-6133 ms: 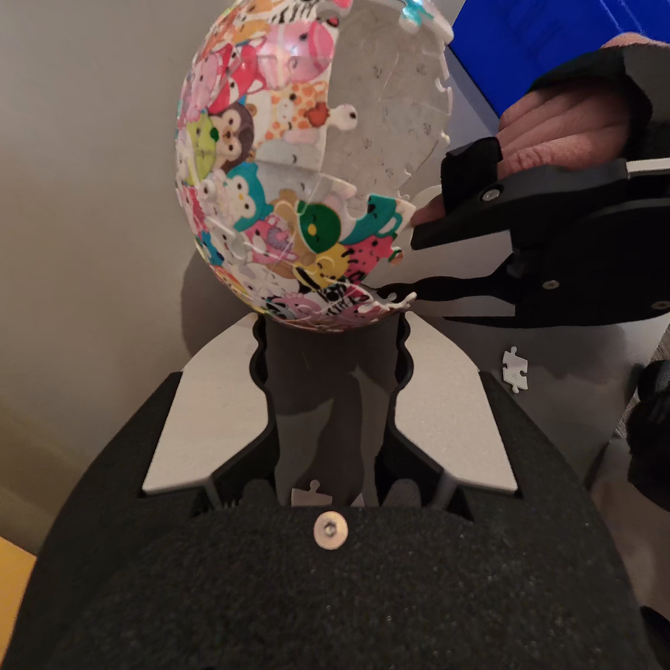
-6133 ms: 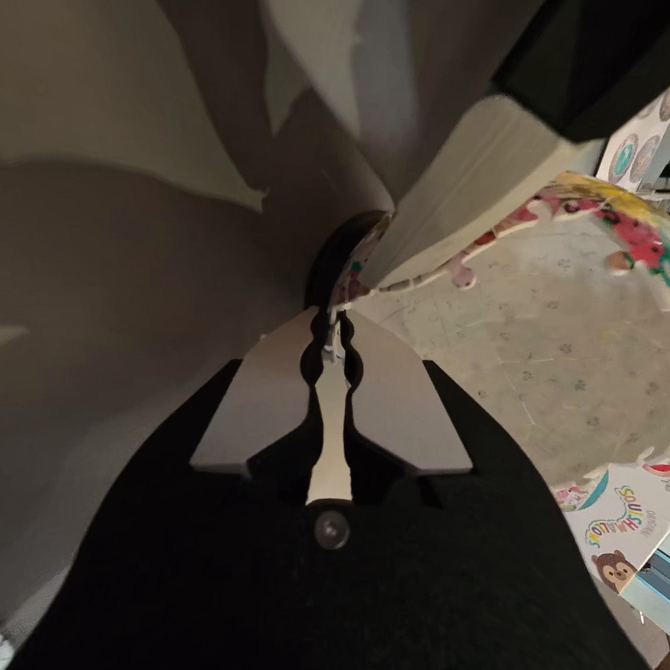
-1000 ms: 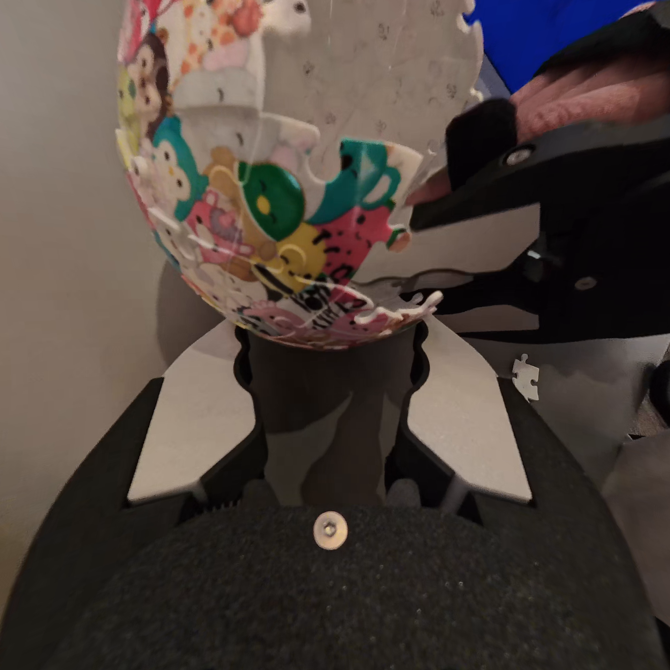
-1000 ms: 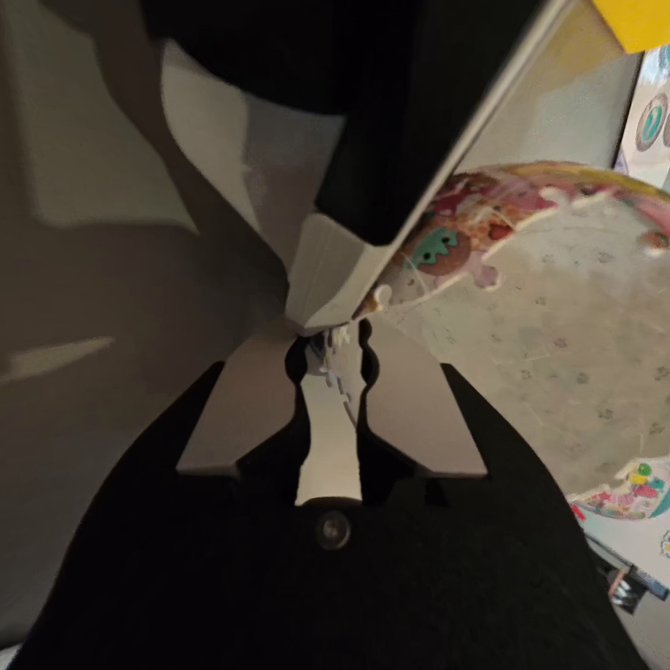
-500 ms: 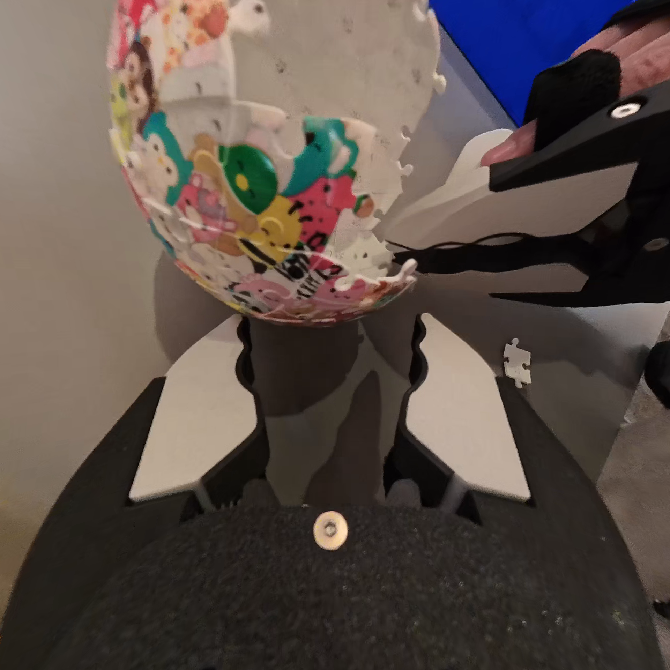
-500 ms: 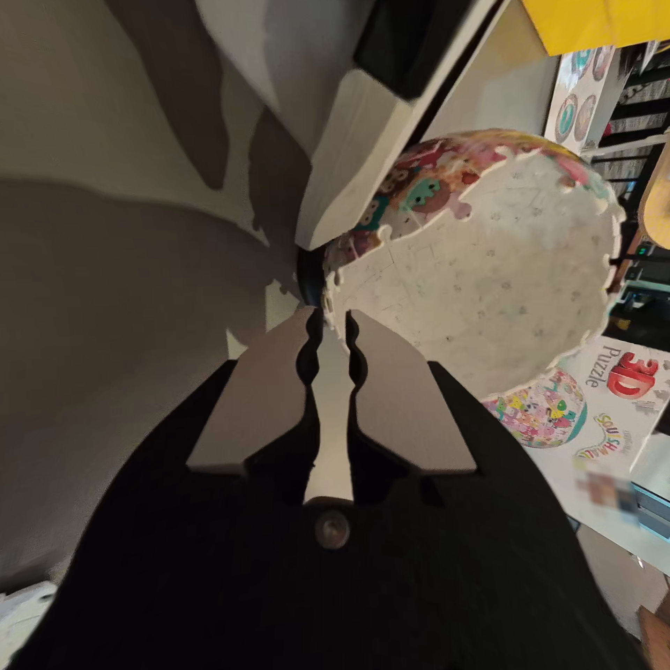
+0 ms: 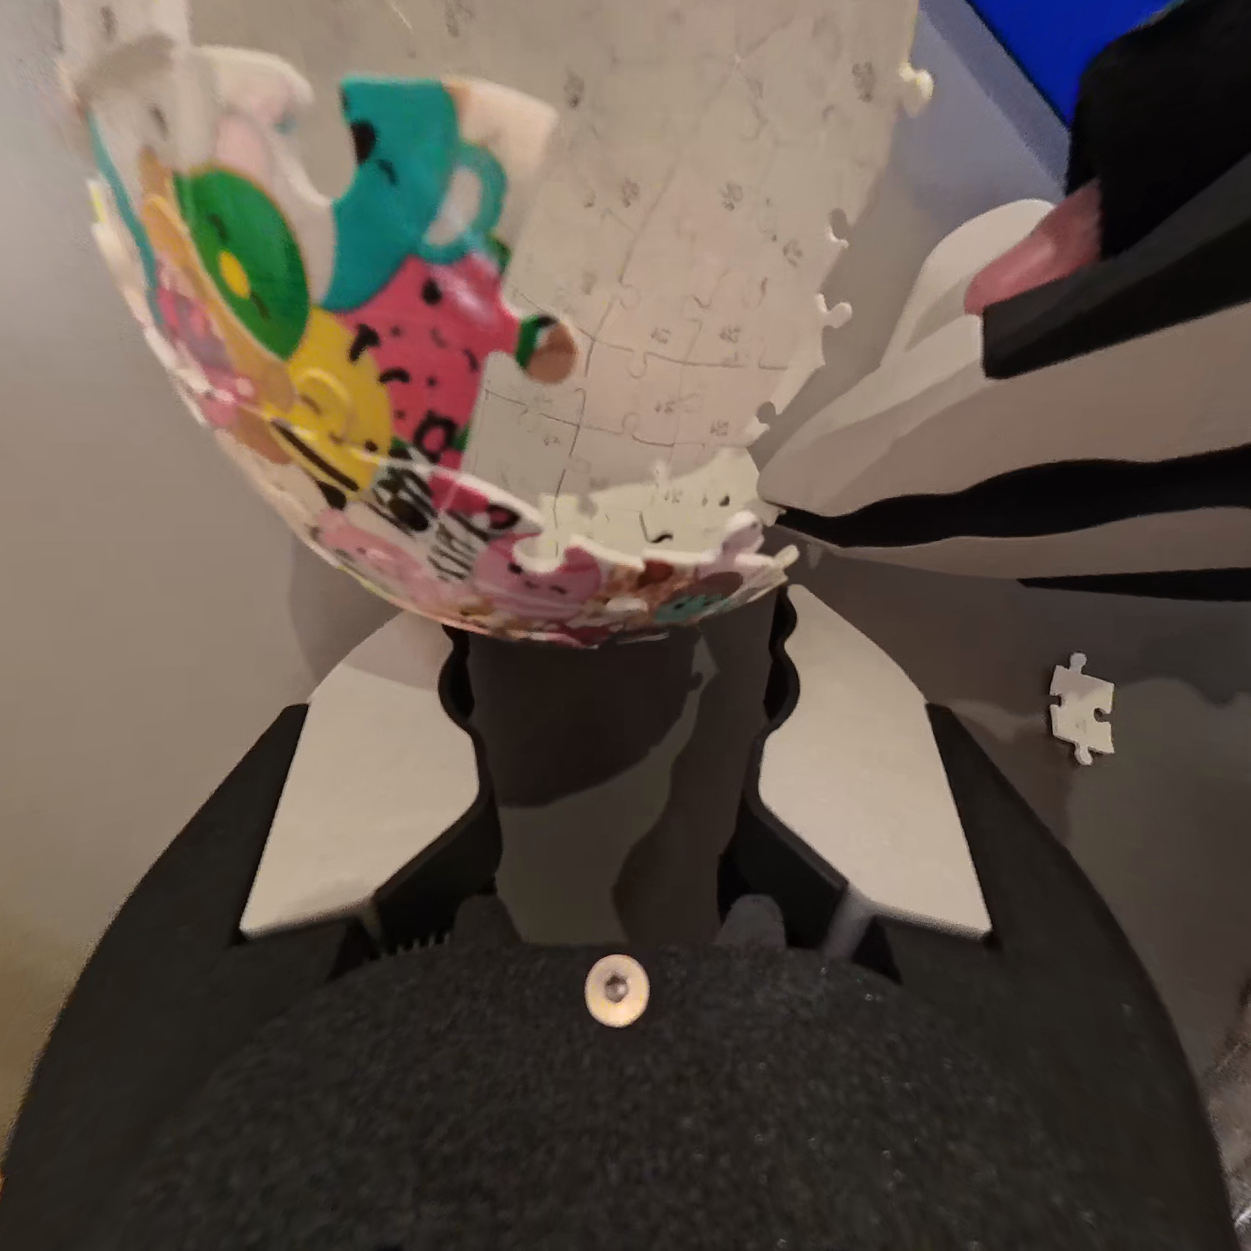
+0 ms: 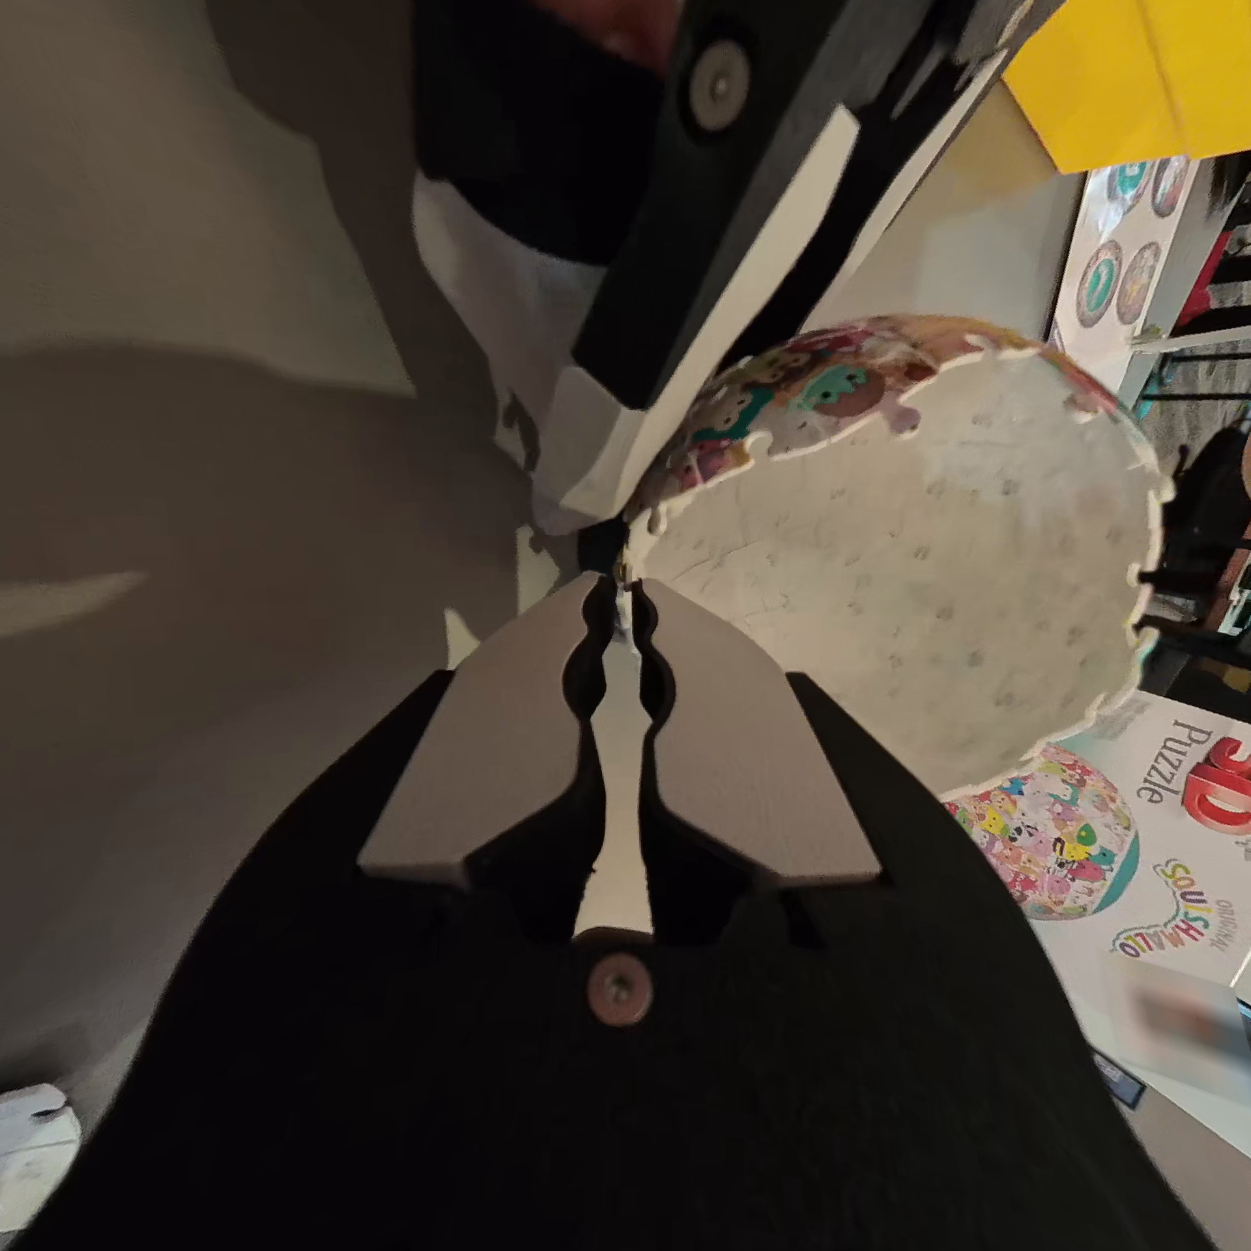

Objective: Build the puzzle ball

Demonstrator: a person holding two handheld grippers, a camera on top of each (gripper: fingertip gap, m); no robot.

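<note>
The half-built puzzle ball (image 7: 433, 325) is a colourful cartoon shell with a white inside (image 8: 914, 575). My left gripper (image 7: 612, 629) is shut on the ball's bottom and holds it above the table. One of its fingers (image 8: 650, 338) lies against the shell in the right wrist view. My right gripper (image 8: 619, 596) is nearly closed on a thin white puzzle piece (image 8: 624, 617) right at the ball's jagged rim. In the left wrist view it (image 7: 772, 518) comes in from the right to the rim's lower edge.
A loose white puzzle piece (image 7: 1081, 707) lies on the grey table to the right. The puzzle's box (image 8: 1117, 846) lies behind the ball, with a yellow object (image 8: 1151, 81) above it. A blue object (image 7: 1015, 40) is at the upper right.
The ball has turned in my left gripper, so more of its white inside faces the camera. My right gripper has stayed at the rim with the piece.
</note>
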